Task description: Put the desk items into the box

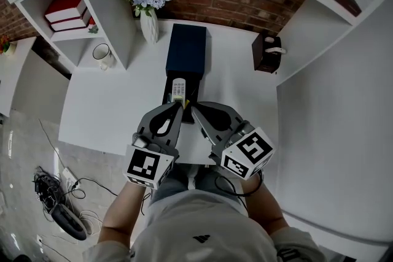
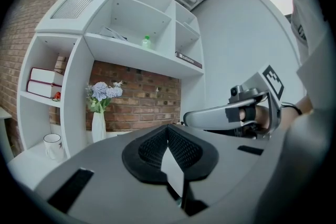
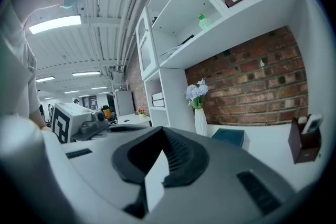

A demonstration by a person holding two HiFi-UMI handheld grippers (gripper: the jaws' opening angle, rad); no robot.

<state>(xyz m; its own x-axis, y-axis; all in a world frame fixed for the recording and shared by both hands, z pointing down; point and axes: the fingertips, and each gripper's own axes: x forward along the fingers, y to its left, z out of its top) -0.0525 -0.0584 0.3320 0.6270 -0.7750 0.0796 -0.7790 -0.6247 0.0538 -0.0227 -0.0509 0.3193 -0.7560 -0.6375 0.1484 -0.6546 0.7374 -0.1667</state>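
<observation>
A dark blue box (image 1: 186, 50) lies at the middle of the white desk (image 1: 110, 107), and it shows again in the right gripper view as the box (image 3: 229, 137). At its near end sits a dark open part (image 1: 171, 95) holding a pale, remote-like item (image 1: 178, 89). My left gripper (image 1: 181, 106) and right gripper (image 1: 194, 108) hover side by side just short of that item, tips almost meeting. Both are shut with nothing between the jaws, as the left gripper (image 2: 169, 129) and right gripper (image 3: 163, 132) show in their own views.
A white vase of flowers (image 1: 148, 23) stands behind the box on the left, with a mug (image 1: 103, 56) in the shelf nook. A brown holder (image 1: 266, 53) stands at the right by the wall. Red books (image 1: 66, 8) lie on the shelf.
</observation>
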